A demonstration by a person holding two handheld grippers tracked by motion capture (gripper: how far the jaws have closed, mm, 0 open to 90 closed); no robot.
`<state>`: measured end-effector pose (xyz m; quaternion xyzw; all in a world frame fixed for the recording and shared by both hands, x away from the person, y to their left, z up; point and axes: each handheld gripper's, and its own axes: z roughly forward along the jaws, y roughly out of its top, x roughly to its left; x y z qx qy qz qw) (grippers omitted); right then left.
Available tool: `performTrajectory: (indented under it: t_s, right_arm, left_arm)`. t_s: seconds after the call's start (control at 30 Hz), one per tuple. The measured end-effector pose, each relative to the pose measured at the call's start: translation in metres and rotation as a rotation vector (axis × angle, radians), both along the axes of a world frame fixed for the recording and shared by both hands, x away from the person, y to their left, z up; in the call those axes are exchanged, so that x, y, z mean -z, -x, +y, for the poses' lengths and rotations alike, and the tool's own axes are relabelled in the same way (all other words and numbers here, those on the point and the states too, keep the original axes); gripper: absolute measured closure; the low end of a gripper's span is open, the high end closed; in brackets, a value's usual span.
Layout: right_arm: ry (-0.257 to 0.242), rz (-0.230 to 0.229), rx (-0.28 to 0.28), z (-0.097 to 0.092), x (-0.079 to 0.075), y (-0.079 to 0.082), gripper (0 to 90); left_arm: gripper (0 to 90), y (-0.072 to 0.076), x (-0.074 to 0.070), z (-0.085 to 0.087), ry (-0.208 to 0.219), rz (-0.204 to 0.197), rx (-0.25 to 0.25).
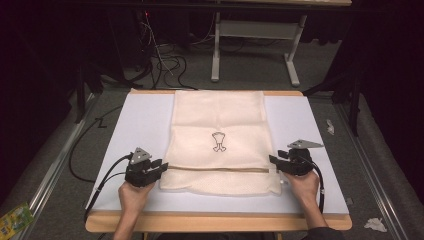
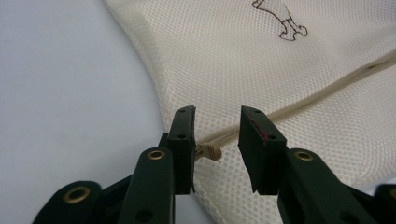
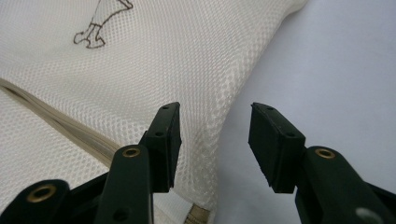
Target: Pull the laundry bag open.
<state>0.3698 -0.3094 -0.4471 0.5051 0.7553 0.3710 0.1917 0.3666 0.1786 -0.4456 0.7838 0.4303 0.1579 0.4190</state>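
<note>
Desk (image 1: 140, 125) space carries a cream mesh bag (image 1: 217, 125) spread flat at its centre, near edge folded over along a seam, likely so both ends of that fold can be worked at once. Left tool (image 1: 161, 164) sits at the fold's left end, jaws apart with nothing pinched, a small cord knot (image 2: 208, 151) just ahead. Right tool (image 1: 273, 160) stands wide at the right end, gripping nothing. Cables (image 1: 167, 62) lie on the floor beyond, well clear.

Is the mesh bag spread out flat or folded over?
Folded. The mesh bag lies flat on the white mat, its near part turned over along a straight crease running between the two grippers.
</note>
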Motion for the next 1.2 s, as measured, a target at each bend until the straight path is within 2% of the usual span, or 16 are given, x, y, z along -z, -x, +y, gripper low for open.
performTrajectory:
  t_s: [0.13,0.3,0.4,0.5,0.73,0.9,1.03,1.2]
  right_arm:
    - [-0.012,-0.028,0.002,-0.005,-0.007,0.004,54.9]
    - [-0.036,-0.077,0.019,-0.014,-0.019,0.011,55.6]
    - [-0.048,-0.108,0.031,-0.022,-0.024,0.015,56.2]
    - [-0.058,-0.117,0.046,-0.028,-0.028,0.017,56.6]
    - [-0.092,-0.151,0.077,-0.045,-0.033,0.022,56.8]
    - [-0.107,-0.16,0.105,-0.054,-0.035,0.024,56.8]
    - [-0.133,-0.186,0.134,-0.067,-0.037,0.028,56.6]
    - [-0.151,-0.19,0.165,-0.079,-0.035,0.03,56.6]
  left_arm:
    - [62.7,0.002,-0.005,0.004,0.013,-0.03,-0.006]
    - [59.9,0.001,-0.012,0.009,0.029,-0.05,-0.029]
    - [59.2,0.002,-0.018,0.015,0.04,-0.077,-0.044]
    - [58.9,0.002,-0.022,0.02,0.065,-0.093,-0.064]
    - [57.8,0.001,-0.027,0.031,0.078,-0.116,-0.099]
    - [56.9,0.001,-0.026,0.039,0.094,-0.125,-0.125]
    - [56.1,0.0,-0.026,0.047,0.102,-0.131,-0.158]
    - [55.2,-0.001,-0.024,0.053,0.113,-0.142,-0.183]
